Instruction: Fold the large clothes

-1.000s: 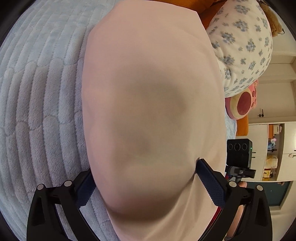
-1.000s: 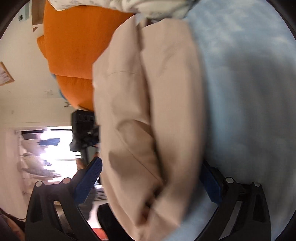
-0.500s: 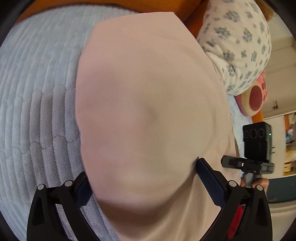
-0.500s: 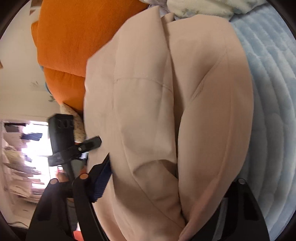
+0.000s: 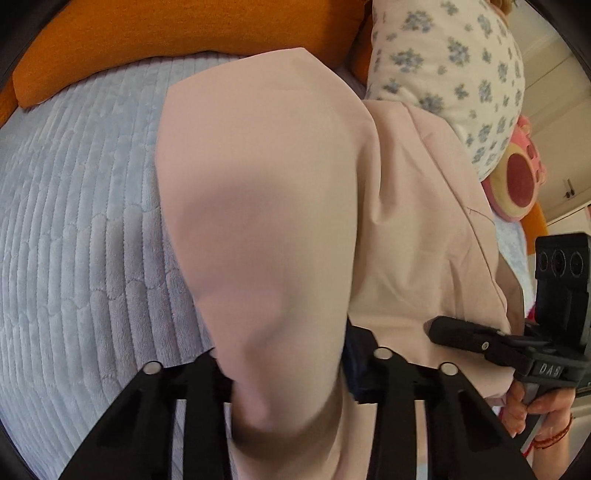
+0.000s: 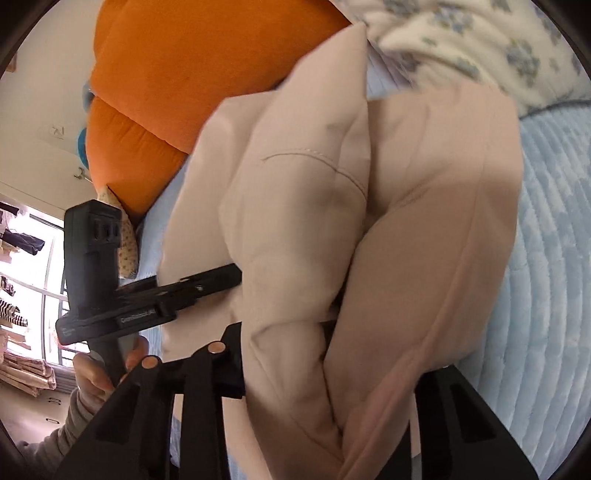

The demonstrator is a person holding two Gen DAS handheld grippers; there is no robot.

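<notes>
A large pale pink garment lies bunched on the light blue quilted bed cover. My left gripper is shut on a thick fold of it, the cloth bulging up between the fingers. My right gripper is also shut on folds of the same garment, which hides the fingertips. Each gripper shows in the other's view: the right one at the right edge, the left one at the left.
Orange cushions lie along the head of the bed. A white pillow with blue flowers and a pink plush toy lie beside the garment. The orange cushions and a bright window show in the right wrist view.
Both grippers have closed in on the garment and bunched it up. Both views have tilted, bringing the cushions and pillow into view. The two grippers have come closer together.
</notes>
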